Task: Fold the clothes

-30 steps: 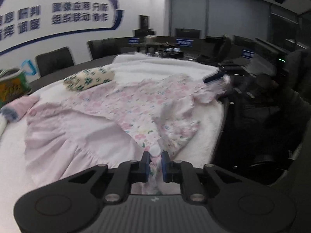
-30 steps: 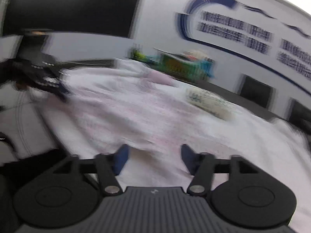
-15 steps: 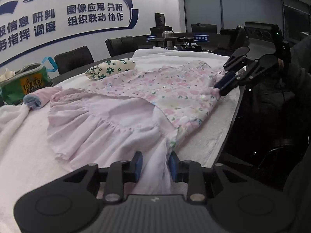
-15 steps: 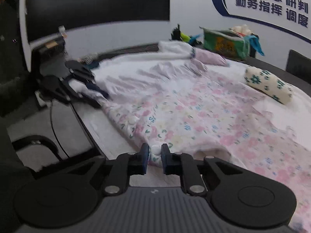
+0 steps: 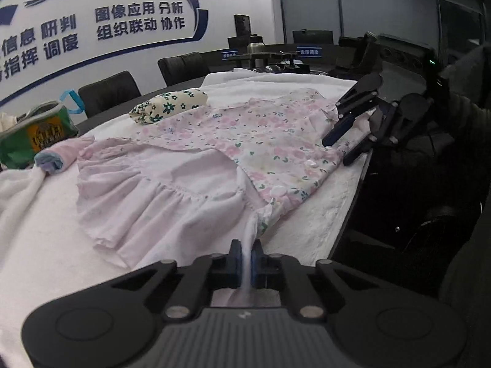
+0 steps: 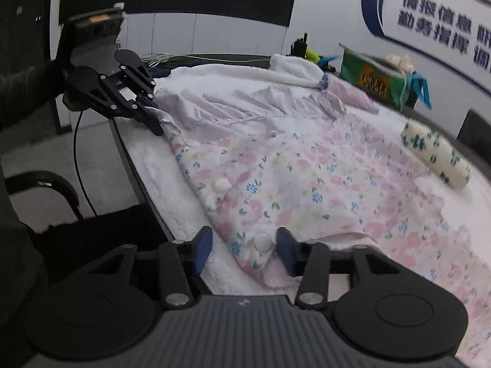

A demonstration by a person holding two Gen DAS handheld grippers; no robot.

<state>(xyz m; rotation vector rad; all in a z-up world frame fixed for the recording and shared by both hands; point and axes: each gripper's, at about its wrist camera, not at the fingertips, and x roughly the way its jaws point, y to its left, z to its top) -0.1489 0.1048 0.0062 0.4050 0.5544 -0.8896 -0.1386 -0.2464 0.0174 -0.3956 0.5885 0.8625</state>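
Note:
A pink dress [image 5: 245, 141] with a floral top and plain ruffled skirt lies flat on the white towel [image 5: 310, 230]. My left gripper [image 5: 246, 256] is shut on the skirt's pale hem near the table's front edge; in the right wrist view, the left gripper [image 6: 158, 122] pinches that same corner. My right gripper [image 6: 244, 245] stands open, its blue pads on either side of the floral edge [image 6: 307, 178] and a white button, not pressing it. In the left wrist view, the right gripper [image 5: 337, 153] hovers open at the bodice's far corner.
A rolled floral cloth [image 5: 168, 105] lies behind the dress, and a rolled pink garment [image 5: 58, 156] beside a green bag [image 5: 33, 135]. Black chairs [image 5: 107, 92] line the far side. The table edge [image 6: 138, 171] drops to the floor by a dark sleeve [image 6: 21, 92].
My left gripper, open half a second ago, has closed on the skirt hem. My right gripper, then shut on the floral edge, has opened and let it go.

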